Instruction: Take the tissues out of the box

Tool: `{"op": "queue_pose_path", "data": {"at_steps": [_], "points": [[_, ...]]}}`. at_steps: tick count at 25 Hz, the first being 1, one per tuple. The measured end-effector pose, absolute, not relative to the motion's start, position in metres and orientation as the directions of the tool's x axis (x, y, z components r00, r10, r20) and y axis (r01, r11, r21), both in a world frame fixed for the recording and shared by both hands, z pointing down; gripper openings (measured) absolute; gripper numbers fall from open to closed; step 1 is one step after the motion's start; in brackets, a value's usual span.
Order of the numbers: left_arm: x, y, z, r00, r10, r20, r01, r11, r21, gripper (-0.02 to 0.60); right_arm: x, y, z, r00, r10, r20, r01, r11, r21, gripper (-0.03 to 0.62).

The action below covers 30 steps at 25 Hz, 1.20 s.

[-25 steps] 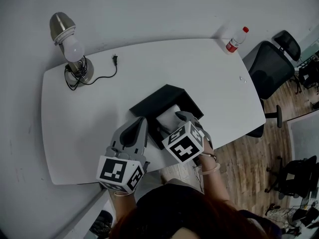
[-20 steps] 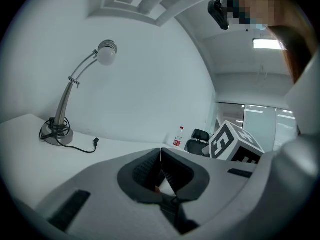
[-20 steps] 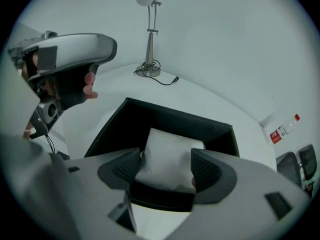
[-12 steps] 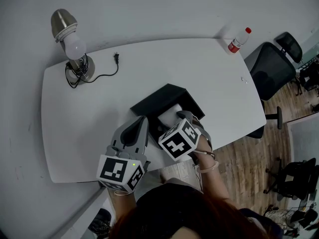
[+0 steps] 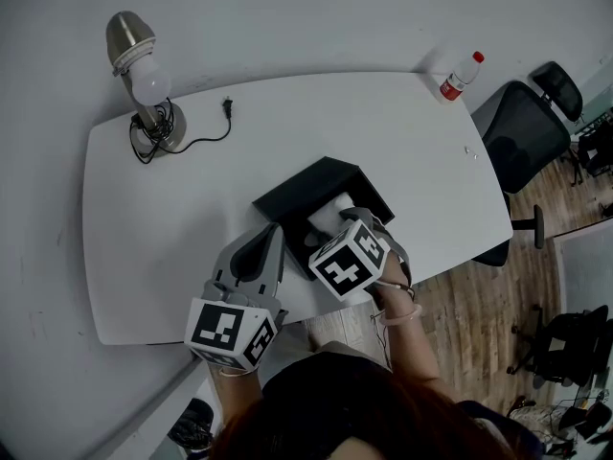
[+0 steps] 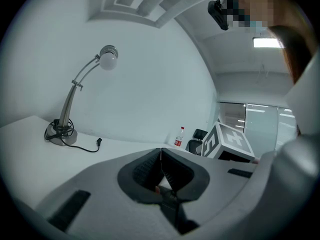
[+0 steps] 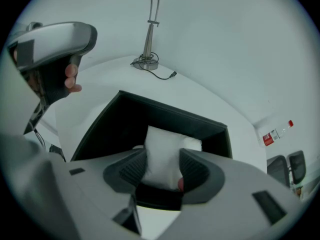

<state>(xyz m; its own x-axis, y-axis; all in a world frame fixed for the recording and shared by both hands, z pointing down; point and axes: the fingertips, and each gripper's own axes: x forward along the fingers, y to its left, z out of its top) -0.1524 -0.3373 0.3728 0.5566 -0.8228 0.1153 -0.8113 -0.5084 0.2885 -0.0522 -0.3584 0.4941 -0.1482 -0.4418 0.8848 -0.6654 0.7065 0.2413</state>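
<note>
So the right gripper is closing on the tissues, with both pads already touching the white wad that's sticking up out of the black box, dead centre of the right gripper view. The left gripper is sitting with its jaws pressed together and nothing in them, at the lower left of the head view, just beside the box. The box is sitting open-topped mid-frame, near the bottom edge of the table. A lamp is standing upper left, a bottle upper right, and an office chair is showing at far right.
</note>
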Motion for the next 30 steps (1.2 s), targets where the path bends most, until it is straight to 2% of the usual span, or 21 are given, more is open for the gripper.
{"op": "queue_pose_path", "data": {"at_steps": [16,30], "points": [[-0.156,-0.313,0.365,0.528,-0.841,0.115,-0.834,-0.488,0.259,0.021,-0.052,-0.354,0.467,-0.253,-0.515,0.819,-0.709,0.675,0.206,0.210],[-0.141,-0.272,0.350,0.523,-0.847,0.099,-0.842,-0.494,0.216,0.021,-0.052,-0.338,0.413,-0.406,-0.685,0.605,-0.742,0.633,0.220,0.207]]}}
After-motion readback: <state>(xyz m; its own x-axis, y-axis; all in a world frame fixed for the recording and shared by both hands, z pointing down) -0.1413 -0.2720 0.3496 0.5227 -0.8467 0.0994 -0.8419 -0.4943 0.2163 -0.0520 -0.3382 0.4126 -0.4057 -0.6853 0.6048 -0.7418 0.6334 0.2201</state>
